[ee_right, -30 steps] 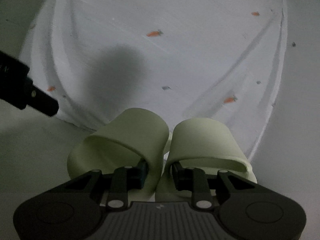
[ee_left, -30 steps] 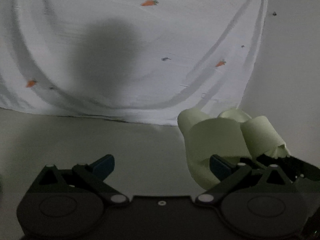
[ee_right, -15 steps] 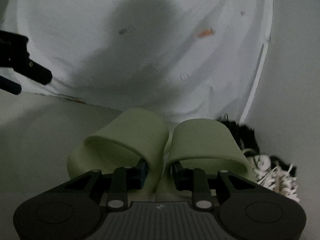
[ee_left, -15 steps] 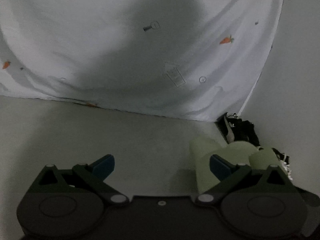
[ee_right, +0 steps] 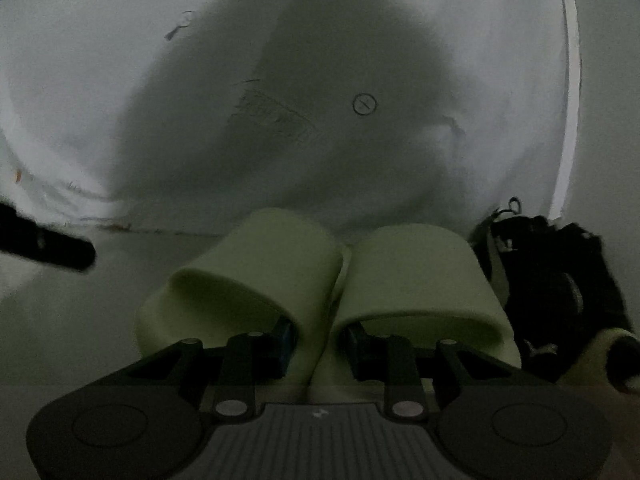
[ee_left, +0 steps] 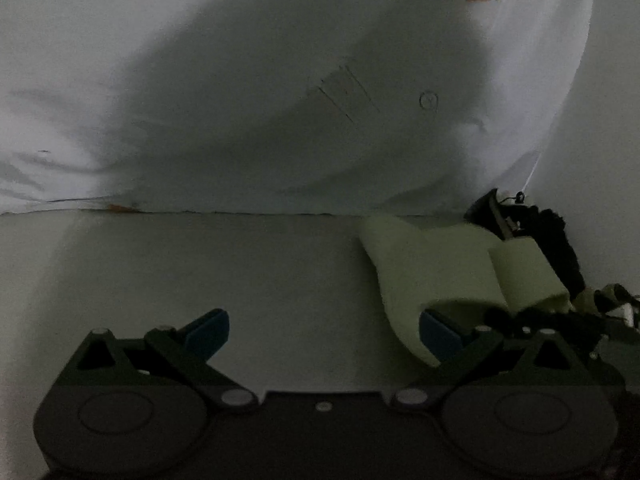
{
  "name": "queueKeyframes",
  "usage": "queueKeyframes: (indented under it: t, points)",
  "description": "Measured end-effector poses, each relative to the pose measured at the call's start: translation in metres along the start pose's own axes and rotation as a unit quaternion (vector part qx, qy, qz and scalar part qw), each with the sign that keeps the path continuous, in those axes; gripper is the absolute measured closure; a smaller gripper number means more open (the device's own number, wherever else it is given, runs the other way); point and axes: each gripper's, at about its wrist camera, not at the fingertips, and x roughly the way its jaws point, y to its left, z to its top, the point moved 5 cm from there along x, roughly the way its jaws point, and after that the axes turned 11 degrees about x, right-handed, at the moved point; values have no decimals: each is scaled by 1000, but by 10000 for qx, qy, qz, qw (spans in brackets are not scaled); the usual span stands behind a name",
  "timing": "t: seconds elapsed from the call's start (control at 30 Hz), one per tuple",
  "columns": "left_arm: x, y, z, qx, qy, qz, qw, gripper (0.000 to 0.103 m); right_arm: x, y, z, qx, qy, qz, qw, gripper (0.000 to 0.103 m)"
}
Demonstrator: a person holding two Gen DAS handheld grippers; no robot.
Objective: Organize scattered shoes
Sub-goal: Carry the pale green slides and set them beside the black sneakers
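Our right gripper (ee_right: 316, 340) pinches the green slippers (ee_right: 416, 276) together by their inner sides. We keep our left gripper (ee_left: 324, 334) spread, empty. Black shoes (ee_right: 560, 284) lie just beside the slippers.

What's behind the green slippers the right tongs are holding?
Behind the slippers hangs a white sheet with carrot prints, meeting the floor. Black shoes sit to their right. The slippers cover the sheet's hem directly behind them.

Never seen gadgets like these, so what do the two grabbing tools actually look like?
Both are black plastic. The left gripper has two angled linkage arms with silver pivot pins, round discs at its base and blue pads on the jaws. The right gripper looks alike, with a ribbed grey centre plate bearing a small white mark.
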Motion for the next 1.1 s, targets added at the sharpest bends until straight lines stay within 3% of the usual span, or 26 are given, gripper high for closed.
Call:
queueKeyframes:
  t: [0.17,0.43,0.67,1.0,1.1]
  points:
    - [31,2,-2,-147,94,-153,9997,0,16,-11,-3,-67,193,391,9990,69]
    - [46,4,-6,-179,234,-198,9994,0,47,-71,16,557,128,-177,9982,67]
    - [45,1,-5,-182,265,-194,9993,0,50,-68,18,720,172,-309,9968,60]
    - [28,-2,1,-230,131,-254,9993,0,49,-74,19,1757,195,-173,9841,59]
    - [24,0,3,-258,84,-242,9993,0,50,-80,21,2193,283,-73,9752,57]
